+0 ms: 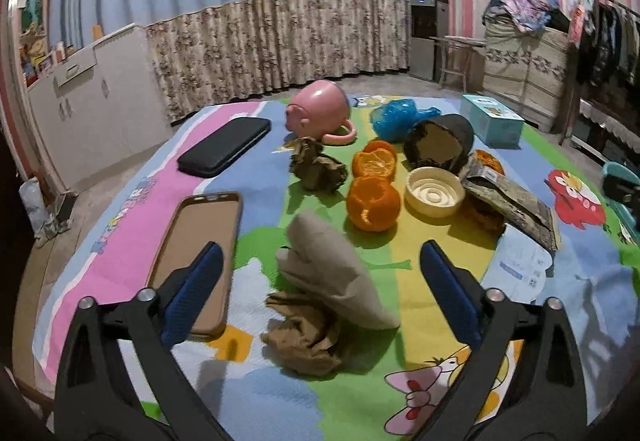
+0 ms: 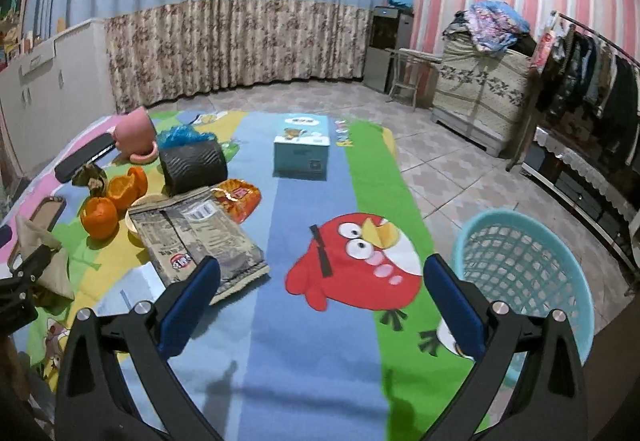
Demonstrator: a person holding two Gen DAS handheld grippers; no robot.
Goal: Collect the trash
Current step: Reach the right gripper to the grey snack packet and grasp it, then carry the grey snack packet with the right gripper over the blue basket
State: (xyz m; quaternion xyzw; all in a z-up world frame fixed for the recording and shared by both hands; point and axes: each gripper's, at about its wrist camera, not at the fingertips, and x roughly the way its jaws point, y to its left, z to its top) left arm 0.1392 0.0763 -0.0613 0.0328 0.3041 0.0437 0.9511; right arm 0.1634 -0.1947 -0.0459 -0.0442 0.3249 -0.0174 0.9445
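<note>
Cartoon-printed cloth (image 1: pixel 256 393) covers your tabletop, with litter spread over its middle. Your left gripper (image 1: pixel 320 289) stands wide open around the crumpled brown paper (image 1: pixel 320 305) near the front edge, pads not yet touching. Close on it next. Your right gripper (image 2: pixel 320 301) hangs open and empty, beside the teal basket (image 2: pixel 532 269) off the right edge.

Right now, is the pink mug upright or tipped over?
Tipped: the pink mug lies on the mat, its rounded base facing the left wrist camera, its handle against the mat.
</note>
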